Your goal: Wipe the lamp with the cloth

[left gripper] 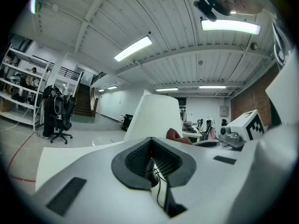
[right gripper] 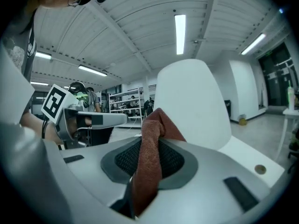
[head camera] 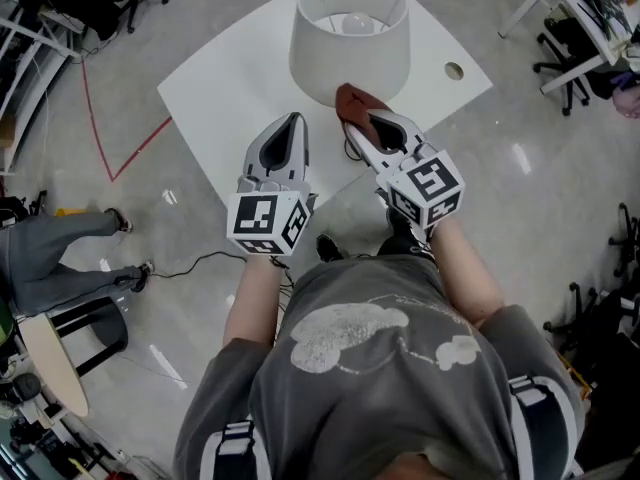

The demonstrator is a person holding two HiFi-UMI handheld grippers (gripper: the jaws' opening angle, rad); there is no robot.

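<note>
I see a white lamp [head camera: 348, 43] on a white table [head camera: 225, 93], a rust-red woven cloth [right gripper: 152, 167], and a pale grey left gripper [head camera: 295, 120] and right gripper [head camera: 364, 120], both bearing black-and-white square markers [head camera: 262, 216].

I count one lamp [head camera: 348, 30], one cloth [head camera: 350, 101], one white table [head camera: 228, 90] and two grippers: the left gripper [head camera: 294, 120] and the right gripper [head camera: 368, 118]. Two people: the holder [head camera: 385, 368] and a bystander [head camera: 50, 258].

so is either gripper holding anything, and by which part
The right gripper holds the cloth, a bunched fold pinched between its jaws, its end poking out toward the lamp. The left gripper is shut, with nothing in it.
</note>
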